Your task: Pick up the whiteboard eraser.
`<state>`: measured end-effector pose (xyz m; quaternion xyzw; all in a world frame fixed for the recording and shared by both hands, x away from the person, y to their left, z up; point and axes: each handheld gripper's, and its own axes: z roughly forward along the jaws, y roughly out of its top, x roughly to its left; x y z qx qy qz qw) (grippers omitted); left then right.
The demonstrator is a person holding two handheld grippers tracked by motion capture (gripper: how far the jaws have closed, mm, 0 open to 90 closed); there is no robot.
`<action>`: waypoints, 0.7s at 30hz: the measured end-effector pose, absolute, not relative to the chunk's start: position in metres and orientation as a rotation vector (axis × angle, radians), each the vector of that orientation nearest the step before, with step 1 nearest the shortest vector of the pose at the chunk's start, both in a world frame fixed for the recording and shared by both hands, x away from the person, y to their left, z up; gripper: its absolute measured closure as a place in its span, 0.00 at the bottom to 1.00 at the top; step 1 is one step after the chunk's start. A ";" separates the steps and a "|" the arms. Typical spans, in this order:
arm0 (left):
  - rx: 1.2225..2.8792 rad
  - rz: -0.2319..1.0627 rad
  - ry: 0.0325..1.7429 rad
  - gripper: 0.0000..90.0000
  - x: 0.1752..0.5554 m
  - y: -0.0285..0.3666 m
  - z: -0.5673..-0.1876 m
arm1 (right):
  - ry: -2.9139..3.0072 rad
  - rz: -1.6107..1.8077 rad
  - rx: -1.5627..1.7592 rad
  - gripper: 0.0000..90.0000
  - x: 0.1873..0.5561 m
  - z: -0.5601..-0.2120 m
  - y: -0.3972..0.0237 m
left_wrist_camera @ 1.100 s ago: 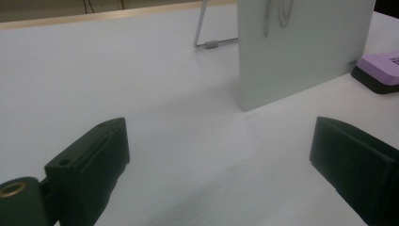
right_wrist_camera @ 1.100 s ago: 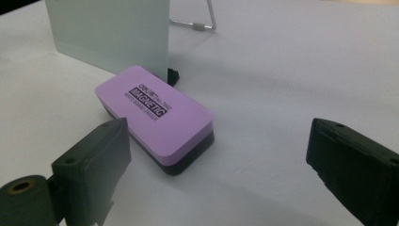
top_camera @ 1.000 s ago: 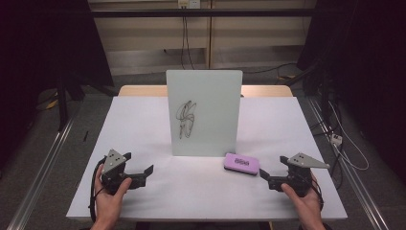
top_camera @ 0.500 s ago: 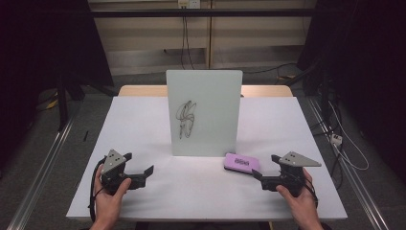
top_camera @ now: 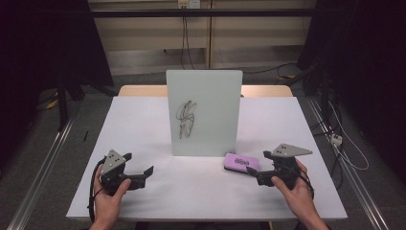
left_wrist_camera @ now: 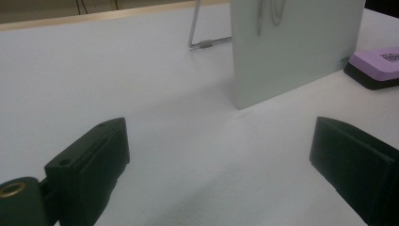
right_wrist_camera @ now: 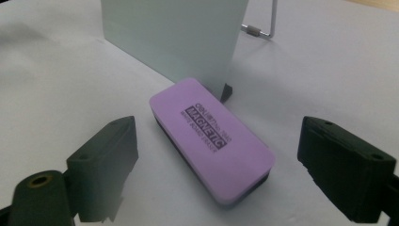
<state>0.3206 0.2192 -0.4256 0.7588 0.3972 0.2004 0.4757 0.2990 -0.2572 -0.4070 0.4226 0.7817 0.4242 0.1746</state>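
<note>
Since the earlier high view the right gripper (top_camera: 252, 172) has slid in toward the purple eraser (top_camera: 242, 162) at the whiteboard's (top_camera: 204, 112) foot, jaws narrowing slightly; the left gripper (left_wrist_camera: 221, 160) view shows its jaws spread over bare table (left_wrist_camera: 117, 80), and the right gripper view shows the eraser between untouching jaws, so closing likely comes next.

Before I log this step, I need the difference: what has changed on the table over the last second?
The right gripper has moved in toward the purple eraser, its jaws closing somewhat but open on either side of it, not touching. The eraser, the whiteboard with its scribble, and the left gripper, jaws open, stayed put.
</note>
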 end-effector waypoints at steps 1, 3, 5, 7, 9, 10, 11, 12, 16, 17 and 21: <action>1.852 0.488 0.971 0.06 0.320 0.219 -0.425 | 2.231 1.196 1.181 0.14 0.302 -0.405 -0.257; 1.851 0.490 0.967 0.06 0.320 0.219 -0.425 | 2.317 1.176 1.112 0.11 0.316 -0.397 -0.253; 1.852 0.491 0.962 0.06 0.319 0.219 -0.424 | 2.328 1.163 1.102 0.10 0.320 -0.395 -0.251; 1.854 0.490 0.959 0.06 0.320 0.220 -0.424 | 2.366 1.124 1.093 0.10 0.328 -0.392 -0.248; 1.849 0.485 0.964 0.06 0.319 0.220 -0.425 | 2.381 1.127 1.087 0.10 0.335 -0.390 -0.245; 1.846 0.482 0.968 0.06 0.319 0.221 -0.425 | 2.394 1.127 1.083 0.09 0.339 -0.390 -0.244; 1.848 0.481 0.970 0.06 0.320 0.221 -0.425 | 2.398 1.123 1.079 0.09 0.343 -0.390 -0.242; 1.851 0.481 0.968 0.06 0.320 0.221 -0.425 | 2.413 1.117 1.074 0.09 0.345 -0.390 -0.239; 1.848 0.485 0.961 0.06 0.319 0.221 -0.424 | 2.501 1.087 1.039 0.10 0.355 -0.394 -0.230; 1.847 0.485 0.961 0.06 0.319 0.221 -0.424 | 2.533 1.074 1.017 0.10 0.358 -0.396 -0.227; 1.851 0.481 0.957 0.06 0.318 0.220 -0.425 | 2.600 1.031 0.966 0.11 0.359 -0.402 -0.227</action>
